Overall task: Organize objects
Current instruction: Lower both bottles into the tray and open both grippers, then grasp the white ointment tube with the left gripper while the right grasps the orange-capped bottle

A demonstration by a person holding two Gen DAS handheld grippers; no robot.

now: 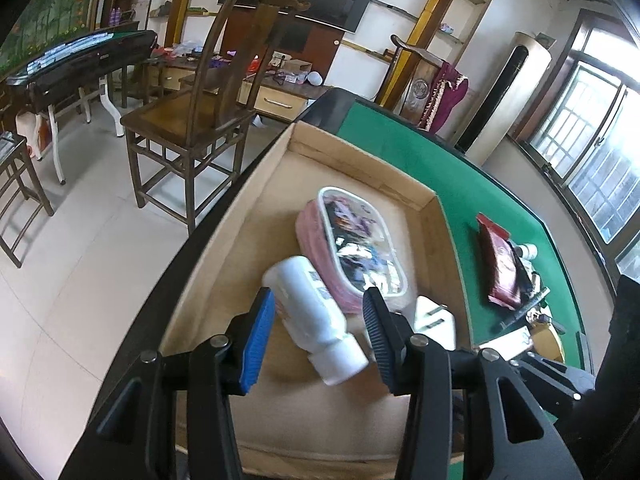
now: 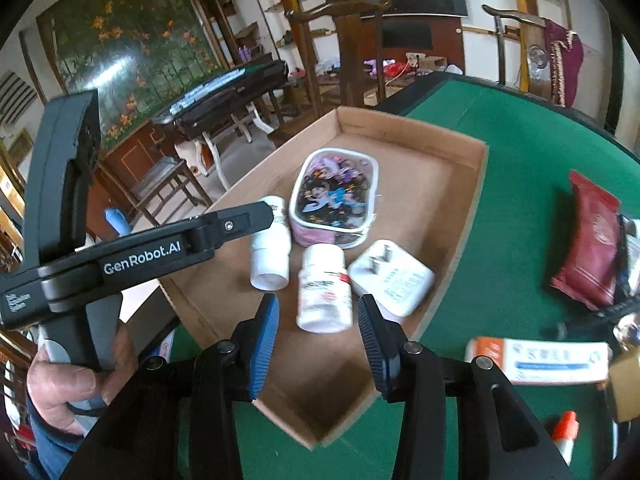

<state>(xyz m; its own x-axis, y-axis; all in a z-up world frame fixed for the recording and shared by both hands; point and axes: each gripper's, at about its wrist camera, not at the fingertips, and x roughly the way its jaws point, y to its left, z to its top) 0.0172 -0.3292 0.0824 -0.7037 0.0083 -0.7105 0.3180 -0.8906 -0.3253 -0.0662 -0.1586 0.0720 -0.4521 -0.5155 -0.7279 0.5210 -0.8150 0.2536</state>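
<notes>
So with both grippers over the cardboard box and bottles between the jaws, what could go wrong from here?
1. The left gripper has its jaws open around a white bottle lying tilted beside the pink pouch; being round, it could roll away.
2. In the box, a second bottle lies close to the white charger; the right gripper might nudge the charger.
3. The grippers work close together and could collide.

box near corner (image 2: 320, 380): free | far half: pouch (image 2: 334, 196), bottles (image 2: 325, 292)
</notes>
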